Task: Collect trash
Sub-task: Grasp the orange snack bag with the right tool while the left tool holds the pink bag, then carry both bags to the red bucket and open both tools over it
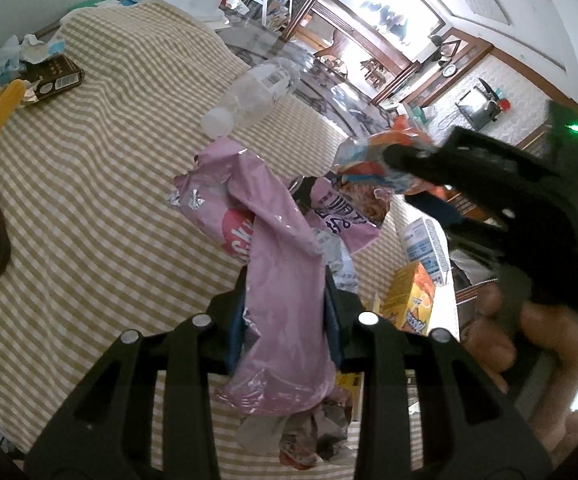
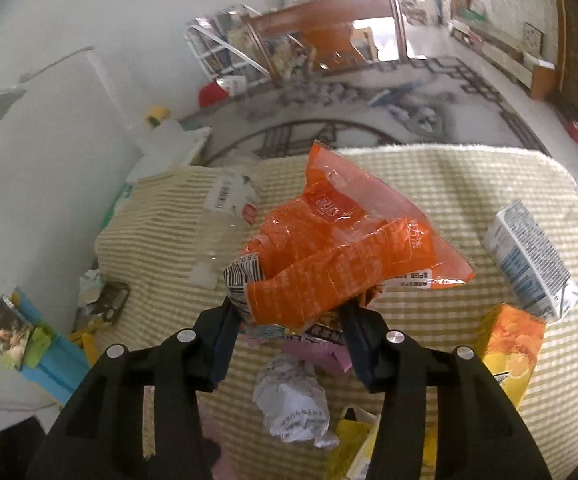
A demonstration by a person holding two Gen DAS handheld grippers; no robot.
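1. The left tongs [image 1: 285, 312] are clamped on a pink wrapper [image 1: 281, 280], which hangs up off the checked cloth [image 1: 89, 200] on the worktop

2. The right tongs [image 2: 289, 320] pinch an orange packet [image 2: 341, 252] by its lower edge; the pads press on the crumpled foil, and most of the packet stands free beyond them

3. I'd say both pieces are picked and the step is carrying them off to a bin, which I cannot see from here

4. The packet is held only at one edge, so keep the squeeze firm and move smoothly, or it may slip

5. Still lying on the cloth: a clear bottle [image 1: 249, 96], a paper ball [image 2: 289, 404], a white carton [image 2: 529, 256], a yellow box [image 2: 509, 344]

6. Lift clear of these before swinging away
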